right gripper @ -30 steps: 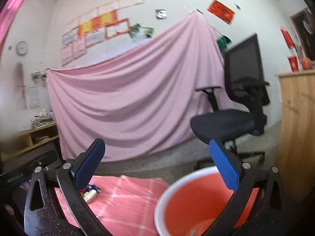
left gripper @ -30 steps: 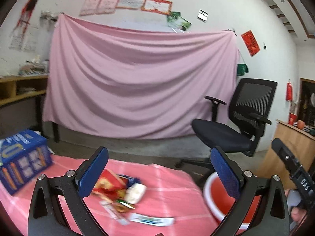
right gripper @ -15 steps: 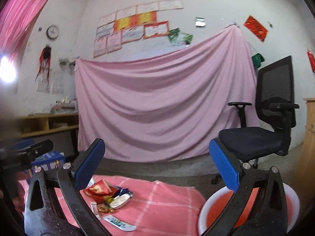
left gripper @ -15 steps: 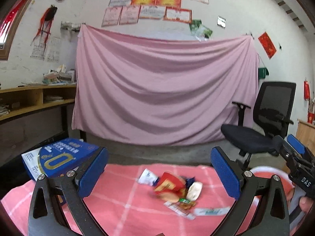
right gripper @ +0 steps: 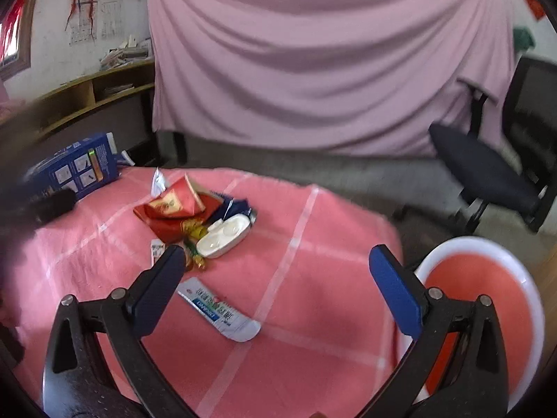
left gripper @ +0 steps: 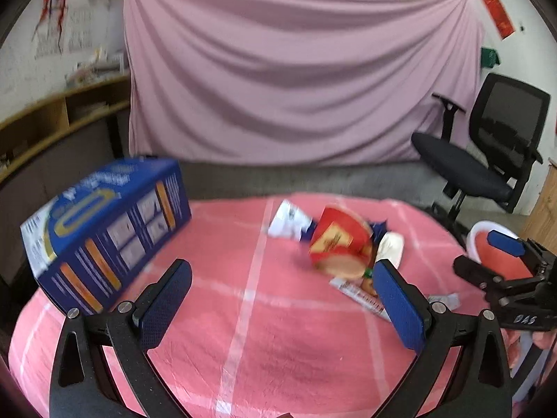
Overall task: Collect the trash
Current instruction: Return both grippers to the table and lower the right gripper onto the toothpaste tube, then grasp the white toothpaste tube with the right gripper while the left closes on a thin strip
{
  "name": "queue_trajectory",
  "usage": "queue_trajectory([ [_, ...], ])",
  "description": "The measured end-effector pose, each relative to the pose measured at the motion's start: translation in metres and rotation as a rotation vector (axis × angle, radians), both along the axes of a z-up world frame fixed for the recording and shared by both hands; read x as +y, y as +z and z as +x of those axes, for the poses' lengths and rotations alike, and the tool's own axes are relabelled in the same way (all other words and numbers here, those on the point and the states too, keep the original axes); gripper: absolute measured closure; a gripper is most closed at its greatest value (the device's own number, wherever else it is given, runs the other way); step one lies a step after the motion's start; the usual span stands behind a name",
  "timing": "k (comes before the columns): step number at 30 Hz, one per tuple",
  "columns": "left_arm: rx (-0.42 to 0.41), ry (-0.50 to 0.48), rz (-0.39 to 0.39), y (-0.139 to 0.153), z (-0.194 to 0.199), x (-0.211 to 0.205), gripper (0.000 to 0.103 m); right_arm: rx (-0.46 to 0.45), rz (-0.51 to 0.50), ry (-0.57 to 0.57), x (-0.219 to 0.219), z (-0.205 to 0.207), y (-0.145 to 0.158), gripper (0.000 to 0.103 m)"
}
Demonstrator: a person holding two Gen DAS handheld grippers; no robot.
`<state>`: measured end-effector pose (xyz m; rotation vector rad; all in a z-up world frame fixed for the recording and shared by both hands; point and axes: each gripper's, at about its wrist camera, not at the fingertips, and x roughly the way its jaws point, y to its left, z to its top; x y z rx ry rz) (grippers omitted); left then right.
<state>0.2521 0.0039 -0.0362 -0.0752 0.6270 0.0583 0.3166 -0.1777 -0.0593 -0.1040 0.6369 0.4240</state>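
Right wrist view: both tongs (right gripper: 275, 278) spread, empty, trash pile (right gripper: 198, 216) just beyond the left pad.

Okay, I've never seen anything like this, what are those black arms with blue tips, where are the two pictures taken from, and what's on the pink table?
Those are two handheld grippers, one in each of a person's hands, each with a camera looking along its fingers. One picture is from the left gripper, the other from the right gripper. Both are open and hold nothing. On the pink tablecloth lie a trash pile, a flat white wrapper and a blue box. The red bin stands beside the table.
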Motion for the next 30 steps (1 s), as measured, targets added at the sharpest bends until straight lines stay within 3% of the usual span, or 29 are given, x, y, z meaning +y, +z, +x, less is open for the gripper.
queue_trajectory([
  [7,0.188,-0.005,-0.006,-0.022,0.019,0.001,0.001,0.181,-0.034,0.099,0.008,0.012,-0.023,0.000],
  [10,0.249,-0.005,-0.009,-0.029,0.024,0.001,0.002,0.239,-0.067,0.139,0.016,0.014,-0.032,0.012],
  [16,0.262,-0.006,-0.004,-0.028,0.021,-0.001,0.002,0.241,-0.102,0.206,0.024,0.007,-0.034,0.022],
  [18,0.260,-0.032,-0.014,-0.026,0.021,-0.004,0.003,0.244,-0.112,0.217,0.025,0.006,-0.034,0.035],
  [20,0.268,-0.056,-0.020,-0.027,0.024,-0.009,0.003,0.242,-0.115,0.228,0.026,0.005,-0.035,0.057],
  [22,0.284,-0.060,-0.022,-0.026,0.027,-0.013,0.007,0.231,-0.115,0.230,0.024,0.003,-0.033,0.062],
  [25,0.315,-0.079,-0.041,-0.029,0.033,-0.020,0.020,0.234,-0.109,0.204,0.017,0.006,-0.033,0.063],
  [30,0.333,-0.135,-0.089,-0.030,0.041,-0.031,0.023,0.247,-0.061,0.141,0.000,0.015,-0.033,0.063],
])
